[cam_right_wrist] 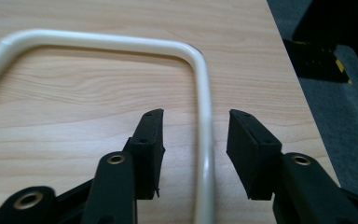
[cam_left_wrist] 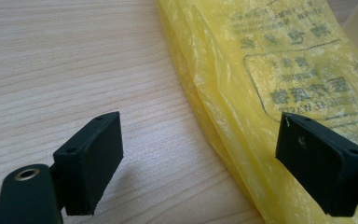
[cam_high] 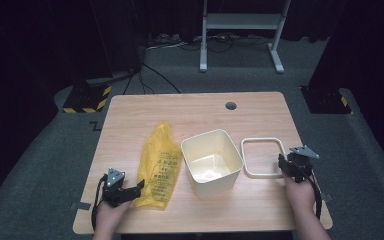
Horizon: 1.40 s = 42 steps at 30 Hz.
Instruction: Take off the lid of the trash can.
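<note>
A crumpled yellow plastic bag (cam_high: 157,165) with printed text lies flat on the wooden table (cam_high: 190,107), left of a cream square bin (cam_high: 211,162) that stands upright and empty. My left gripper (cam_high: 140,186) rests low at the bag's near end. Seen from the left gripper (cam_left_wrist: 200,119), the jaws stand wide apart, the bag (cam_left_wrist: 261,70) edge runs between them and the right jaw is over the plastic. A cream rounded-square ring (cam_high: 262,140) lies flat to the right of the bin. My right gripper (cam_right_wrist: 195,116) straddles one side bar of the ring (cam_right_wrist: 102,41), with its jaws clear of the bar.
A round cable hole (cam_high: 231,106) sits near the table's far edge. The right table edge (cam_right_wrist: 284,56) runs close beside the ring, with dark carpet below. A white stand (cam_high: 240,30) and black bases with yellow stripes (cam_high: 87,97) are on the floor beyond.
</note>
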Motion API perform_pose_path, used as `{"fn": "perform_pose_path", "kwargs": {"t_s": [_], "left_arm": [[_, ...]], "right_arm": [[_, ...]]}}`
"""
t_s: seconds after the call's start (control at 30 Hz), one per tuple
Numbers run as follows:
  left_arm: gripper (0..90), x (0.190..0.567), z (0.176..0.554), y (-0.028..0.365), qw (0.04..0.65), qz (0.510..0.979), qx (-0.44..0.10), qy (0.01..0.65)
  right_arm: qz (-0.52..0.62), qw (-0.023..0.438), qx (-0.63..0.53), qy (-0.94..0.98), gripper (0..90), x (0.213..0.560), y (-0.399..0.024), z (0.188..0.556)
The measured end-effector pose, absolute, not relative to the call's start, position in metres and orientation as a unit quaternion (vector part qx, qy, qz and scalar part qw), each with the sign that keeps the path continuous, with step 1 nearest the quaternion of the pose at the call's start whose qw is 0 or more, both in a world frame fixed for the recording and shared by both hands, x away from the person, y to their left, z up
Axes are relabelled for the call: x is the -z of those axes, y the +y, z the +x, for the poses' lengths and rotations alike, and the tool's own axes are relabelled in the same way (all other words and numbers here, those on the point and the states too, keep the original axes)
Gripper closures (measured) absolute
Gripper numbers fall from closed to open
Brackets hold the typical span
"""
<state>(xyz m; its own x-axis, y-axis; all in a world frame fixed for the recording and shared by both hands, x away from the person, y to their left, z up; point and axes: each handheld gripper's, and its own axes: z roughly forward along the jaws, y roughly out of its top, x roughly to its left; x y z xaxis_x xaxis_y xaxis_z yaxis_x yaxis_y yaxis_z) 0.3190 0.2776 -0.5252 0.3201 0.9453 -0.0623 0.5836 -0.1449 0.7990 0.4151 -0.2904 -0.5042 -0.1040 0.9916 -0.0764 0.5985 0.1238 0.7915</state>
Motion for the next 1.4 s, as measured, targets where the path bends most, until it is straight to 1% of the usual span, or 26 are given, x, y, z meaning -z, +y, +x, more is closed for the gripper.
{"fn": "perform_pose_path", "kwargs": {"t_s": [0.03, 0.13, 0.17, 0.2, 0.23, 0.27, 0.33, 0.43, 0.57, 0.7, 0.77, 0.8, 0.83, 0.87, 0.9, 0.93, 1.03, 1.13, 1.2, 1.3, 1.4], "left_arm": [[15.1, 0.525, 0.319, 0.278, 0.38, 0.718, -0.238, 0.532], [15.3, 0.524, 0.318, 0.278, 0.386, 0.713, -0.235, 0.536], [16.3, 0.523, 0.318, 0.278, 0.39, 0.713, -0.229, 0.536], [20.3, 0.523, 0.317, 0.278, 0.396, 0.711, -0.223, 0.537], [24.2, 0.522, 0.316, 0.277, 0.397, 0.711, -0.225, 0.535], [26.2, 0.519, 0.315, 0.277, 0.397, 0.71, -0.23, 0.534], [34.6, 0.517, 0.312, 0.275, 0.399, 0.71, -0.234, 0.532], [46.0, 0.517, 0.312, 0.272, 0.383, 0.714, -0.231, 0.539], [54.1, 0.523, 0.313, 0.26, 0.353, 0.737, -0.202, 0.54], [54.8, 0.52, 0.308, 0.248, 0.34, 0.747, -0.202, 0.534], [53.7, 0.519, 0.302, 0.238, 0.333, 0.752, -0.202, 0.532], [51.2, 0.518, 0.3, 0.234, 0.333, 0.754, -0.196, 0.531], [46.1, 0.515, 0.299, 0.231, 0.332, 0.755, -0.204, 0.527], [42.3, 0.511, 0.298, 0.229, 0.328, 0.755, -0.222, 0.522], [41.1, 0.507, 0.3, 0.229, 0.328, 0.753, -0.233, 0.521], [39.2, 0.503, 0.304, 0.229, 0.33, 0.745, -0.24, 0.527], [33.2, 0.497, 0.325, 0.233, 0.323, 0.734, -0.235, 0.549], [31.8, 0.502, 0.355, 0.235, 0.305, 0.73, -0.202, 0.577], [32.3, 0.505, 0.366, 0.233, 0.292, 0.735, -0.195, 0.579], [38.5, 0.509, 0.375, 0.228, 0.276, 0.745, -0.187, 0.578], [49.4, 0.509, 0.377, 0.228, 0.273, 0.747, -0.188, 0.576]], "right_arm": [[0.587, 0.321, -0.306, 0.677, 53.7, 0.504, -0.29, 0.415], [0.573, 0.308, -0.328, 0.684, 45.4, 0.496, -0.283, 0.4], [0.57, 0.305, -0.333, 0.687, 43.9, 0.495, -0.28, 0.396], [0.562, 0.3, -0.338, 0.693, 42.0, 0.494, -0.276, 0.389], [0.557, 0.299, -0.339, 0.697, 40.9, 0.494, -0.272, 0.382], [0.552, 0.3, -0.339, 0.7, 40.4, 0.495, -0.269, 0.377], [0.544, 0.295, -0.344, 0.706, 37.5, 0.499, -0.26, 0.363], [0.527, 0.294, -0.342, 0.721, 37.0, 0.508, -0.248, 0.348], [0.497, 0.293, -0.335, 0.745, 37.5, 0.519, -0.235, 0.337], [0.496, 0.289, -0.342, 0.744, 38.1, 0.517, -0.235, 0.336], [0.495, 0.287, -0.344, 0.745, 38.1, 0.517, -0.235, 0.336], [0.493, 0.286, -0.345, 0.746, 38.2, 0.518, -0.235, 0.336], [0.494, 0.283, -0.348, 0.745, 38.4, 0.518, -0.236, 0.336], [0.494, 0.281, -0.349, 0.745, 38.4, 0.517, -0.236, 0.336], [0.493, 0.282, -0.35, 0.745, 38.5, 0.517, -0.237, 0.336], [0.494, 0.281, -0.353, 0.743, 38.8, 0.516, -0.237, 0.336], [0.493, 0.282, -0.355, 0.743, 39.1, 0.516, -0.239, 0.336], [0.496, 0.28, -0.357, 0.741, 39.4, 0.516, -0.242, 0.336], [0.497, 0.28, -0.359, 0.738, 39.4, 0.516, -0.243, 0.335], [0.501, 0.279, -0.36, 0.736, 39.6, 0.516, -0.245, 0.334], [0.499, 0.277, -0.357, 0.74, 39.5, 0.517, -0.243, 0.334]]}}
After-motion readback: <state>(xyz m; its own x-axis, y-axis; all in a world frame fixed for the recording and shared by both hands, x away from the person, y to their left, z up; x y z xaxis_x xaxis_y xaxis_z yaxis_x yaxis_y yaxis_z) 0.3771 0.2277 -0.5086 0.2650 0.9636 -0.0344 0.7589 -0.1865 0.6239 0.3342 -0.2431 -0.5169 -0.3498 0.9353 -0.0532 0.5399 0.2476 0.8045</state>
